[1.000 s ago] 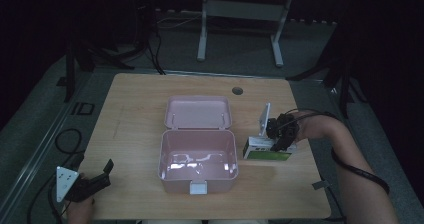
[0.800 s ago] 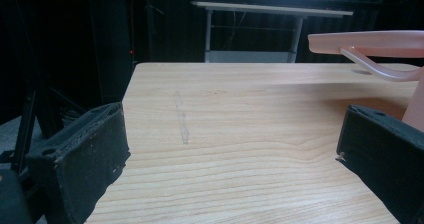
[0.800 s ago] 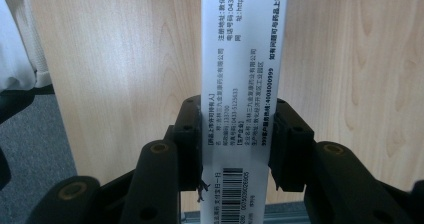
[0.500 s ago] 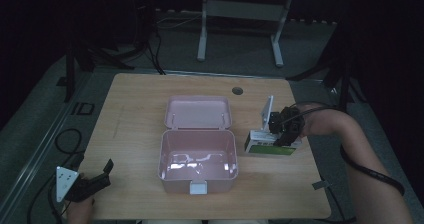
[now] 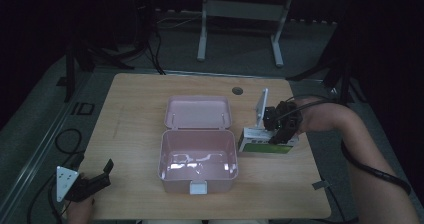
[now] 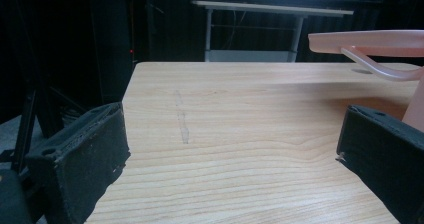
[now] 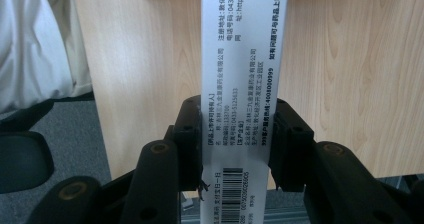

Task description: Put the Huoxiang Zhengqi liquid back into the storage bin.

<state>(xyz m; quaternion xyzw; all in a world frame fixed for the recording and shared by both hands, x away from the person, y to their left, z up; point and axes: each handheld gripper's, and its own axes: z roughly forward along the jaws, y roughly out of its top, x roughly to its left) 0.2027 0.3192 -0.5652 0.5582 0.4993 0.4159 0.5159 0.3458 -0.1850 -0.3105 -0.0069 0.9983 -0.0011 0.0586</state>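
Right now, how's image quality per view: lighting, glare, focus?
High view: dim, dark surround, glare patches on the floor of the pink box. Left gripper view: table evenly lit, near jaws soft, box lid edge blurred. Right gripper view: bright, print on the white carton sharp mid-frame, barcode end blurred at the right claw.
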